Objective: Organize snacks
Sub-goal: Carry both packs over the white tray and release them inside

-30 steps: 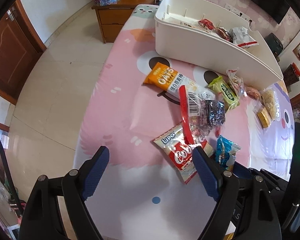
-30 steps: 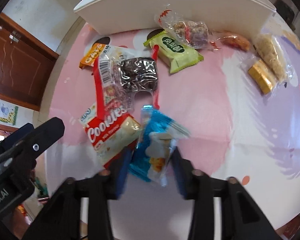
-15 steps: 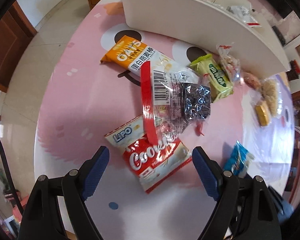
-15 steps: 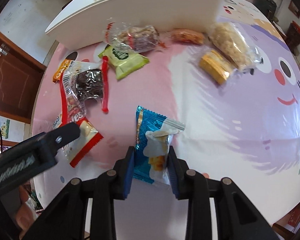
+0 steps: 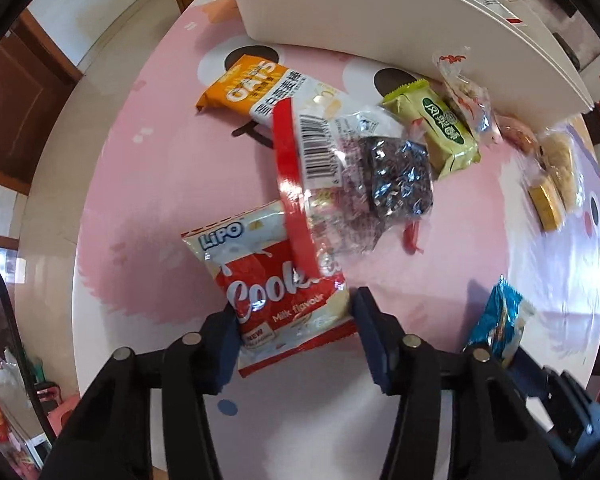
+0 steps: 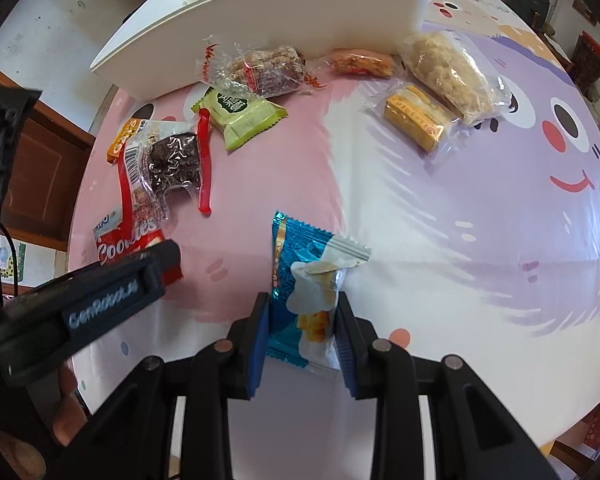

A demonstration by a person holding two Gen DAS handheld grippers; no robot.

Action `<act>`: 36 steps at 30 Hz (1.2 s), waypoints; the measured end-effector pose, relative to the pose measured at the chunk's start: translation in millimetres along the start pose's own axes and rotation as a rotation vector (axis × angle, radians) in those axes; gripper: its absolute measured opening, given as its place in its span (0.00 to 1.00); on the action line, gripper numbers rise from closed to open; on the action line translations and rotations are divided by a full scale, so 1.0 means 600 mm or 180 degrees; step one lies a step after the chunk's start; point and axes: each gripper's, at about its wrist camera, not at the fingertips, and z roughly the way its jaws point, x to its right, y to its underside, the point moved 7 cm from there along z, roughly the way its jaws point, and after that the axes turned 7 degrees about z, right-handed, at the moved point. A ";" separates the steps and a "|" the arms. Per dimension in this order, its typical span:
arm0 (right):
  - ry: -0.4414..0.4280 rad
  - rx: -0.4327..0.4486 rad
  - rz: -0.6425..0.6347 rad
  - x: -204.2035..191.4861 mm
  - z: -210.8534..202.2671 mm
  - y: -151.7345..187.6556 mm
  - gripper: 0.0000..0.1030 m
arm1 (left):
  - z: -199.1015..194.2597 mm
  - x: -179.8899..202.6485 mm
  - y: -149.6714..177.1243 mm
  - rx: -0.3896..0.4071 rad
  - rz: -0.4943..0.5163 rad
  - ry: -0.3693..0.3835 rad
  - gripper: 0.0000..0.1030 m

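My left gripper (image 5: 294,324) has its blue pads on both sides of the red and white Lipo cookies pack (image 5: 276,292), which lies on the table; the jaws look closed onto it. A clear brownie pack with a red strip (image 5: 364,176) overlaps the cookies pack's far end. My right gripper (image 6: 302,328) is shut on a blue snack pack (image 6: 308,280) and holds it above the table; this pack also shows in the left wrist view (image 5: 498,320). The left gripper's body (image 6: 100,296) shows in the right wrist view.
A long white bin (image 6: 284,20) stands at the back. In front of it lie an orange oats pack (image 5: 256,88), a green pack (image 6: 240,114), a clear nut bar pack (image 6: 260,66), a yellow cake pack (image 6: 416,120) and a crumbly bar (image 6: 448,68).
My left gripper moved forward and down and closed around the cookies pack. My right gripper lifted the blue pack a little and moved right.
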 end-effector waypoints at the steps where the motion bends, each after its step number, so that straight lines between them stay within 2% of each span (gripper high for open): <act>1: -0.0008 -0.0003 -0.0006 -0.001 0.000 0.001 0.30 | -0.003 -0.005 0.005 0.0011 -0.0023 0.0048 0.43; 7: -0.0090 0.0008 -0.0148 -0.019 -0.014 0.007 0.29 | -0.007 -0.041 0.040 -0.0005 -0.0019 0.0052 0.42; 10: -0.0127 0.0053 -0.0248 -0.036 -0.029 0.005 0.29 | -0.031 -0.054 0.051 0.0069 0.0017 0.0025 0.42; 17: -0.0285 0.0200 -0.0386 -0.071 -0.087 -0.017 0.29 | -0.140 -0.044 0.027 0.0518 0.0275 -0.0023 0.42; 23: -0.0429 0.0450 -0.0404 -0.094 -0.163 -0.065 0.29 | -0.253 -0.050 -0.067 0.0944 0.0480 0.0043 0.43; 27: -0.0518 0.0672 -0.0370 -0.105 -0.221 -0.115 0.29 | -0.322 -0.024 -0.135 0.1267 0.0670 0.0082 0.43; 36: -0.0569 0.1245 -0.0291 -0.116 -0.349 -0.250 0.29 | -0.413 0.026 -0.259 0.1617 0.0962 0.0241 0.43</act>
